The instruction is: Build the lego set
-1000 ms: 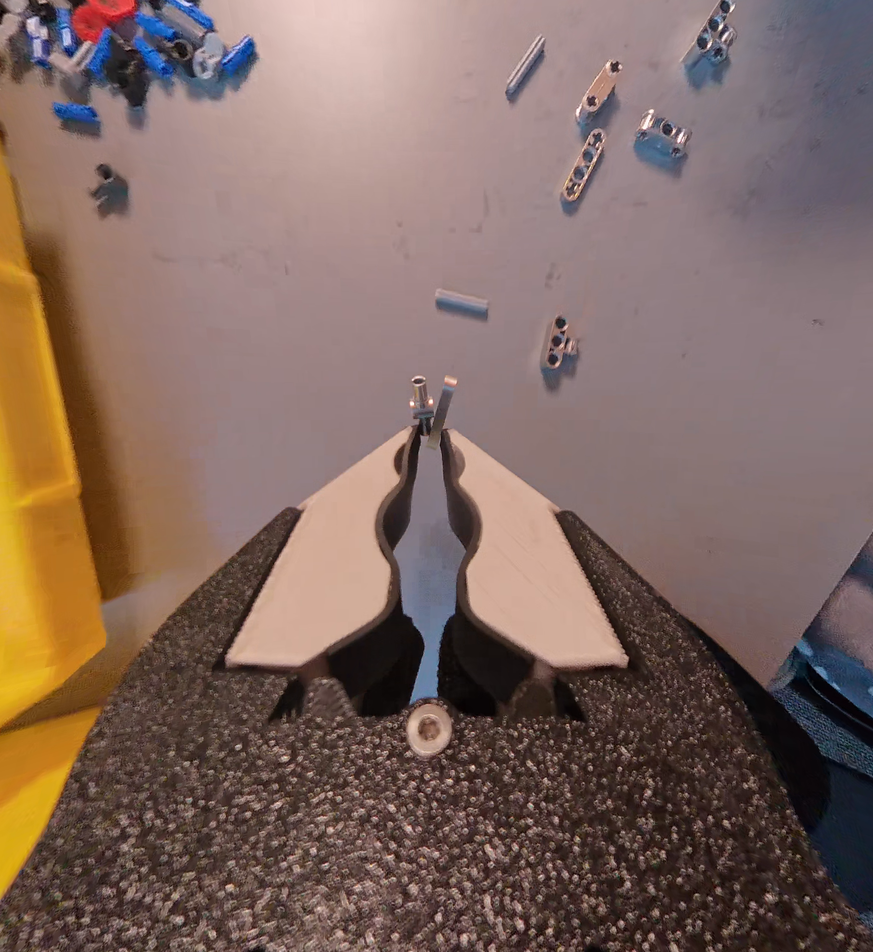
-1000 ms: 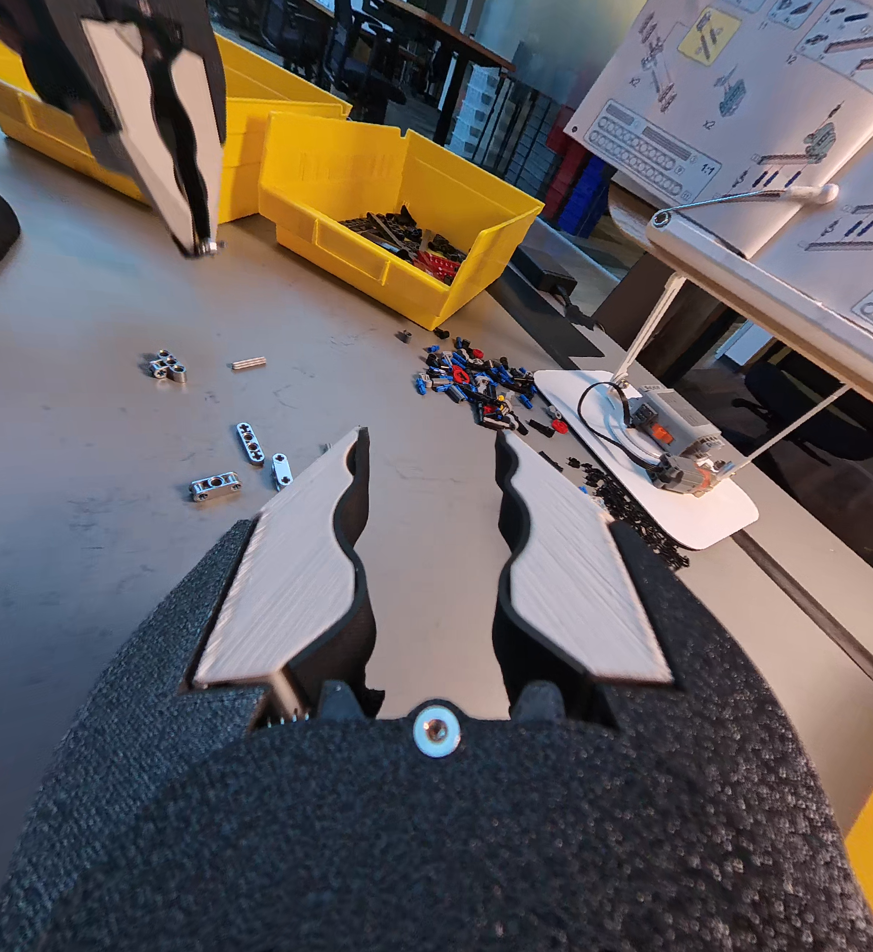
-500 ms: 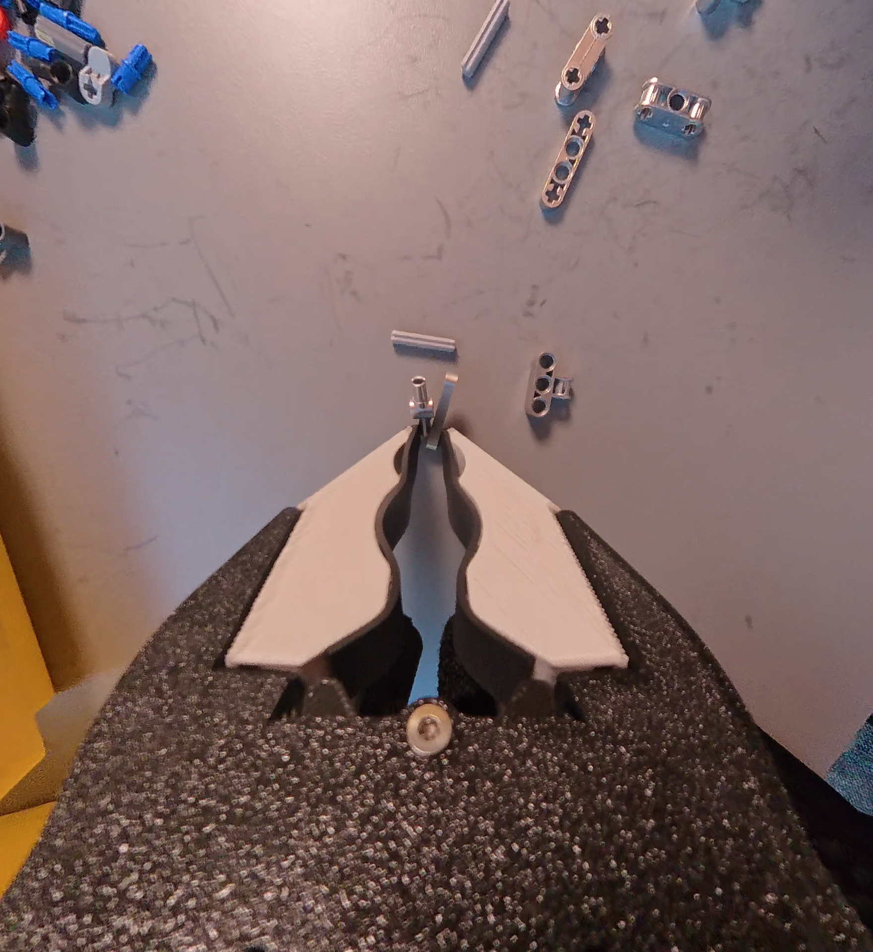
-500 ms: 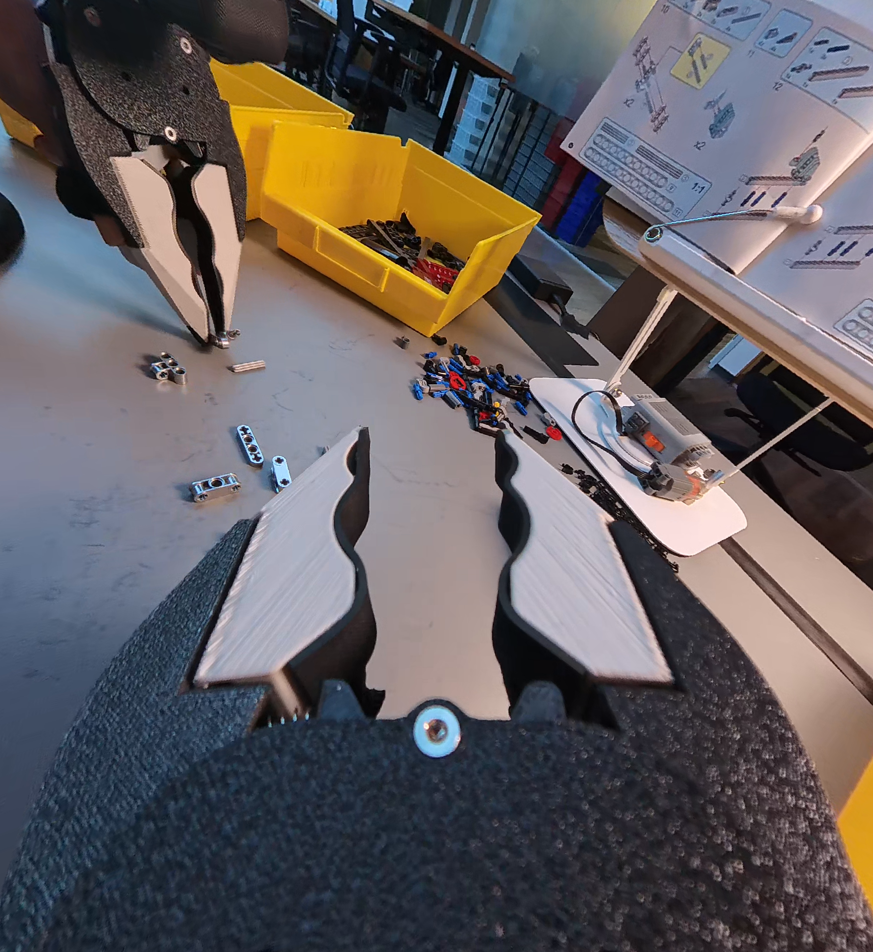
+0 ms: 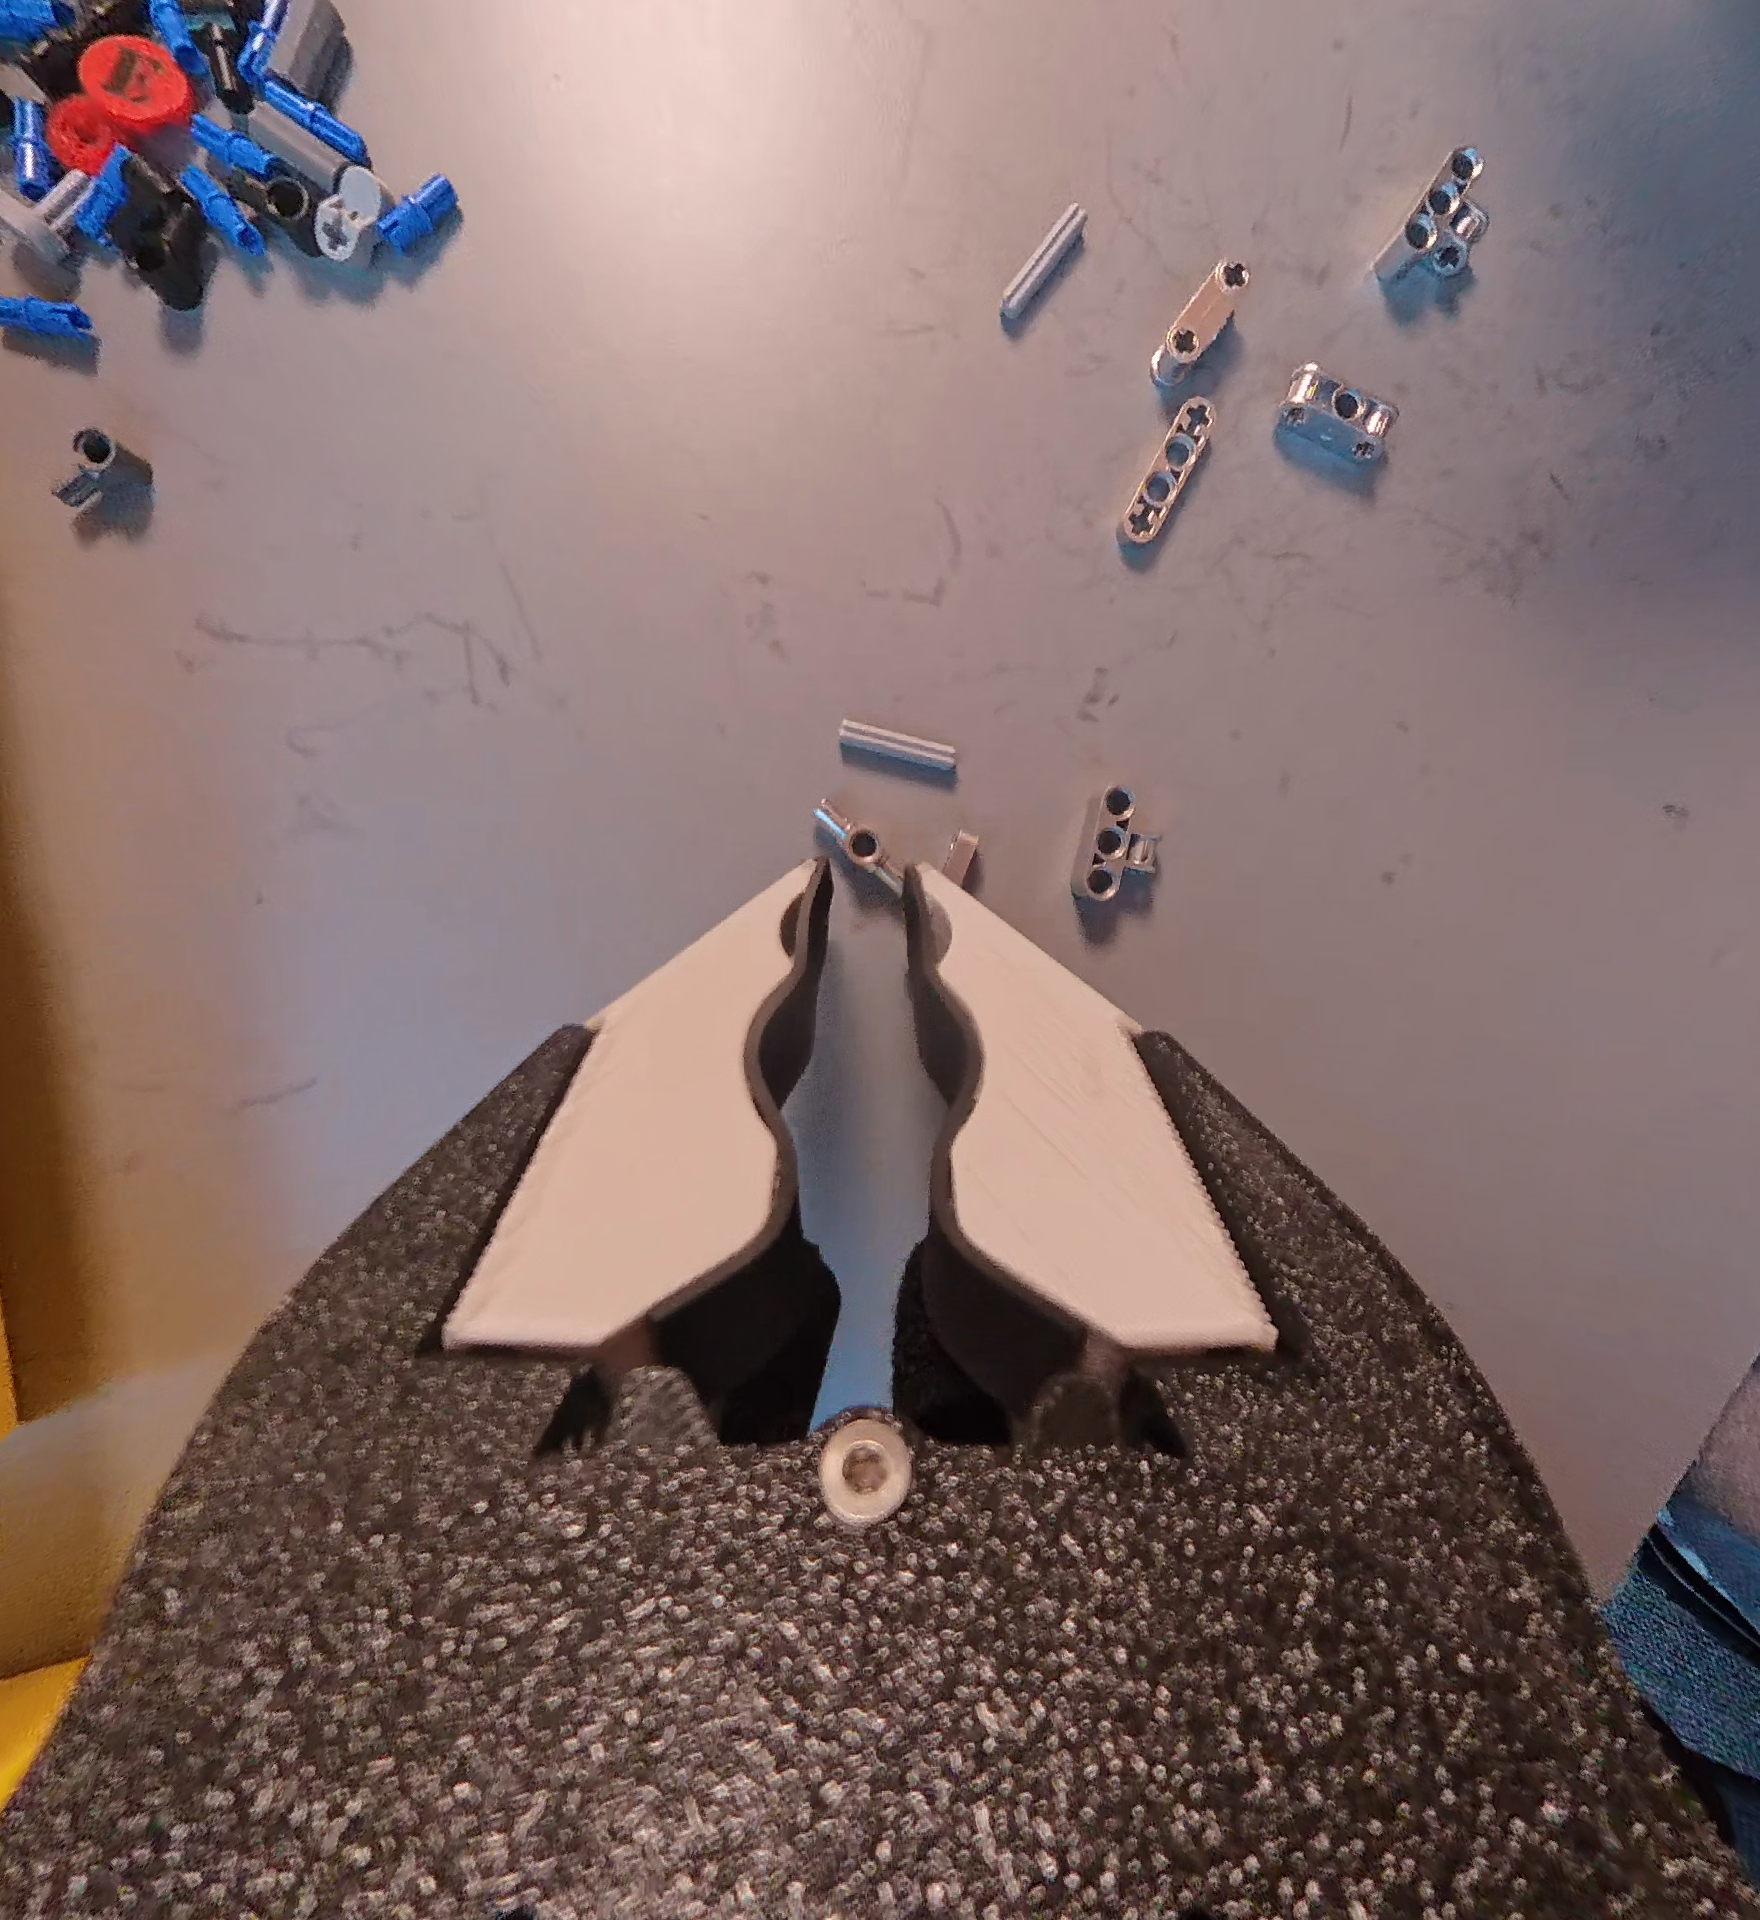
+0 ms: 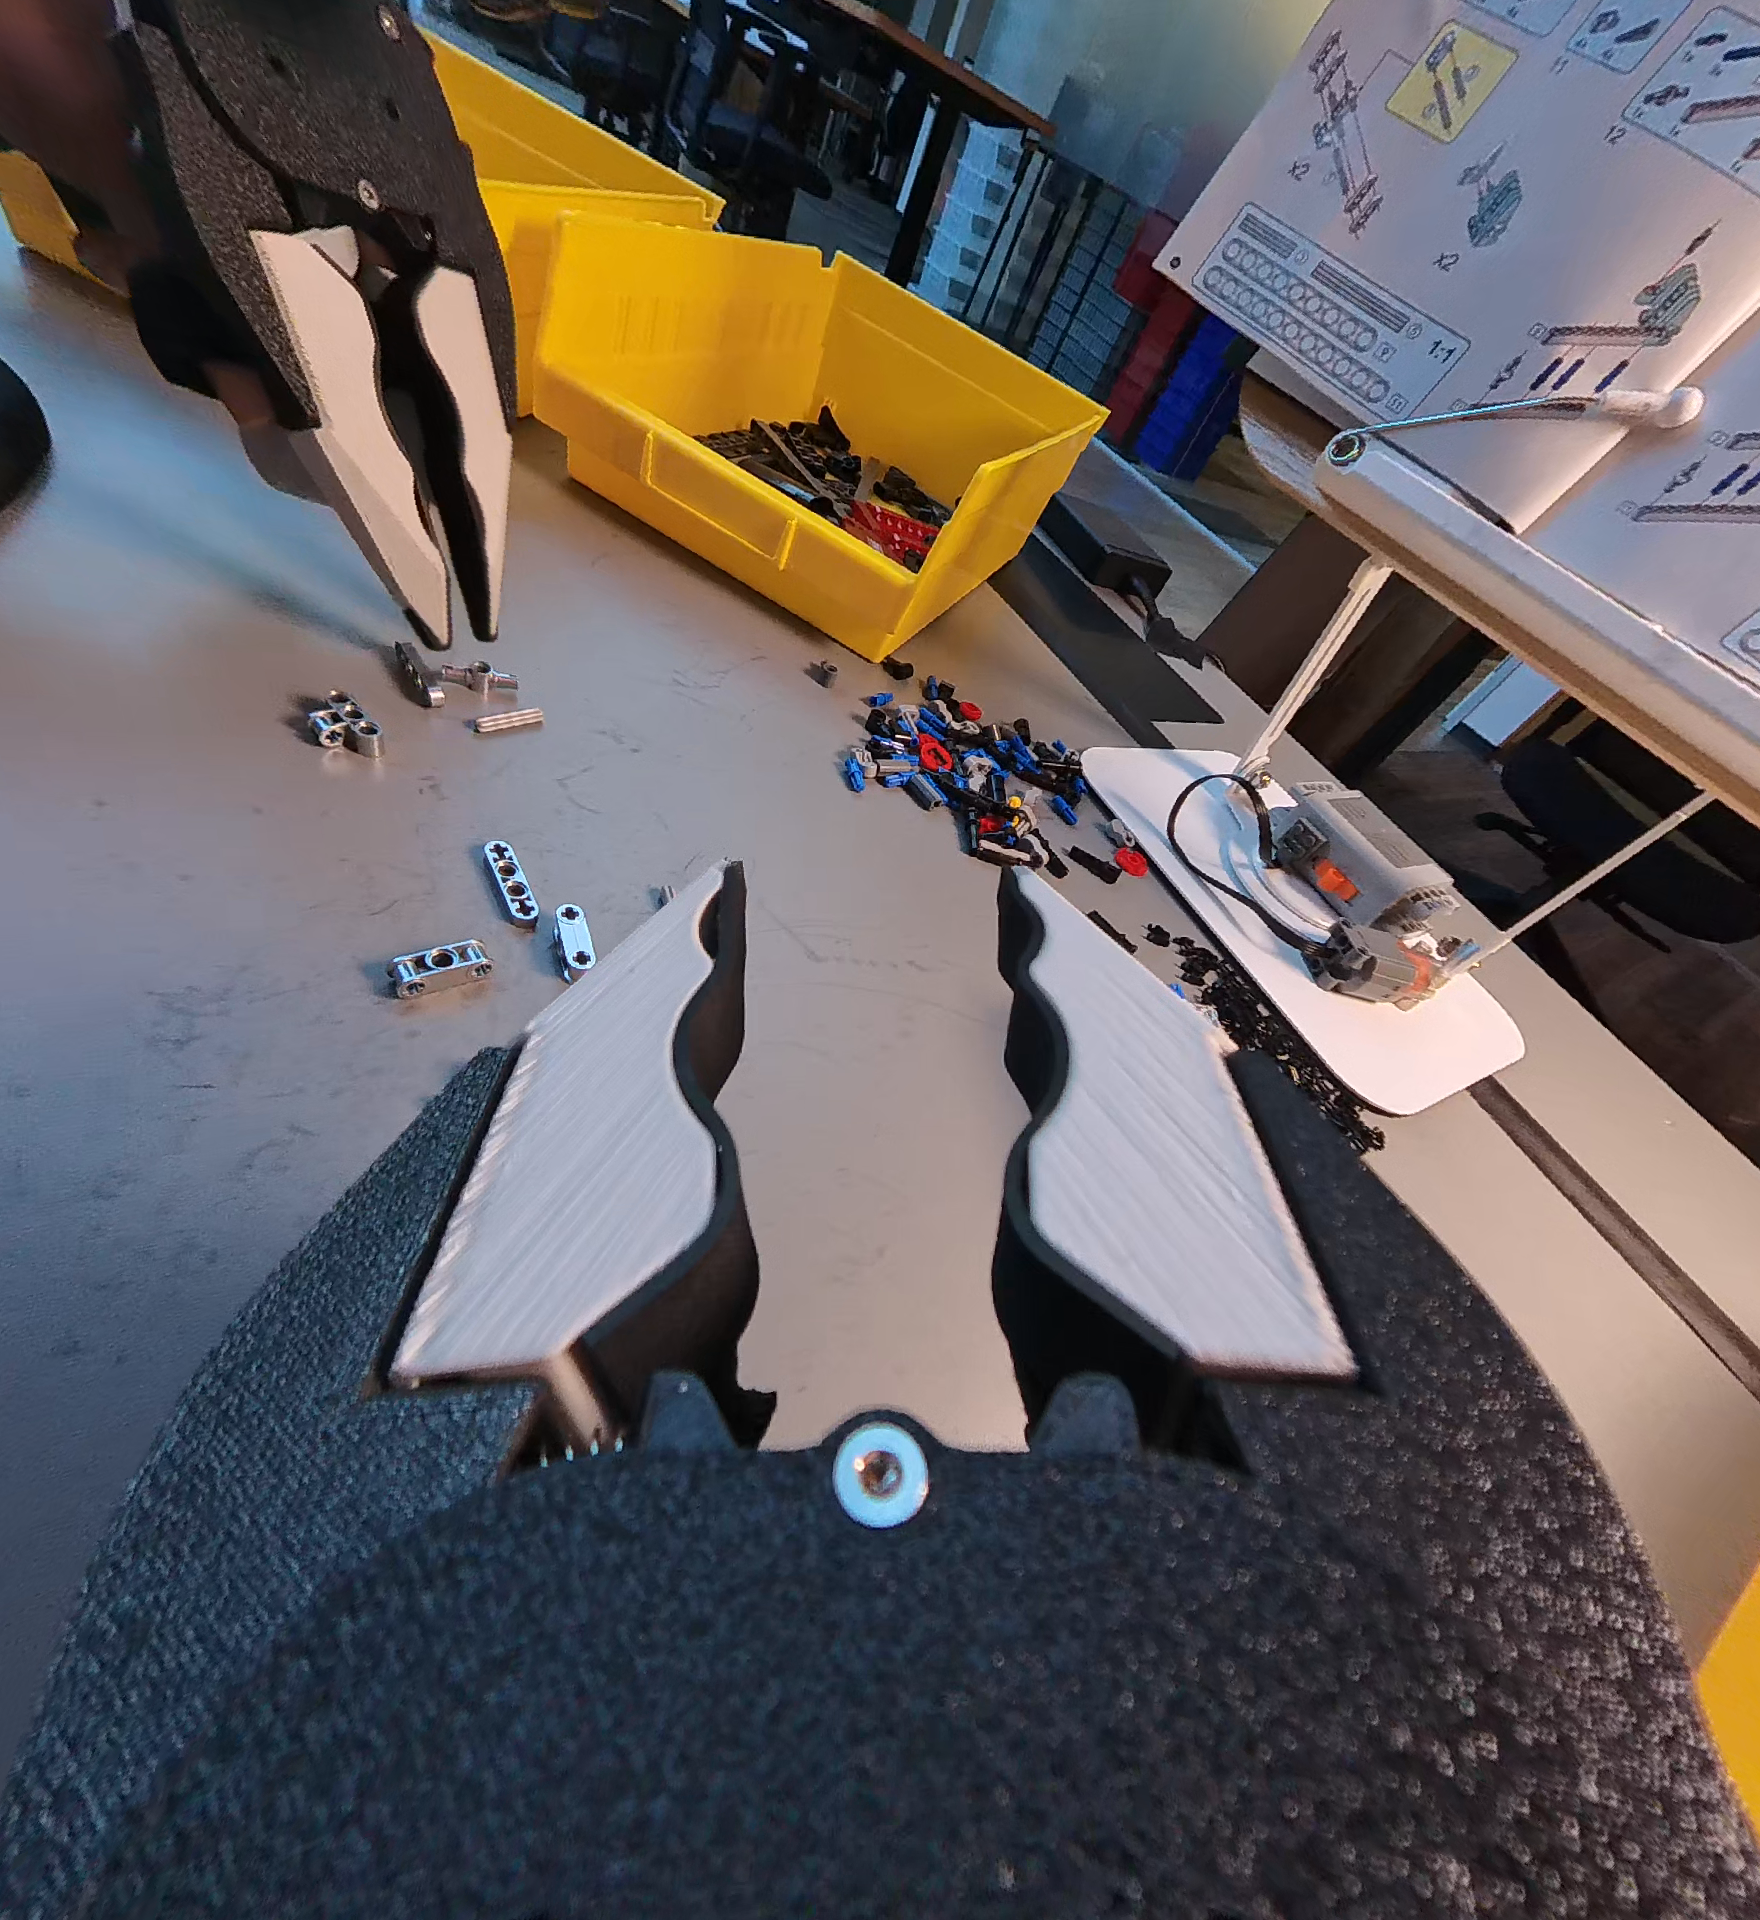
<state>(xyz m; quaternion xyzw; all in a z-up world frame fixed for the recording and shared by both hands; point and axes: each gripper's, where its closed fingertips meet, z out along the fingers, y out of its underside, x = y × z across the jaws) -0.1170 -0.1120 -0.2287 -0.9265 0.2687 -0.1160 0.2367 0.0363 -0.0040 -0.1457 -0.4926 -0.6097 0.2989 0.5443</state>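
Dropped — the left gripper (image 5: 863, 878) has parted its jaws slightly, grey connector (image 5: 858, 845) and small pin (image 5: 962, 852) now on the worktop (image 5: 647, 582); right gripper (image 6: 871, 883) hovers wide open, holding nothing.

Two grippers: the left gripper (image 5: 863, 878) and the right gripper (image 6: 871, 883). Three yellow bins (image 6: 824, 436) beyond the left gripper's fingertips. Two grey axle rods, one (image 5: 898, 747) just ahead of the left fingertips and one (image 5: 1042, 260) farther ahead. Seven small silver connector pieces: two (image 5: 858, 844) at the left fingertips, one (image 5: 1112, 855) just to their right, four (image 5: 1167, 470) farther ahead. One heap of mixed blue, black and red pieces (image 5: 159, 166). Too many to count.
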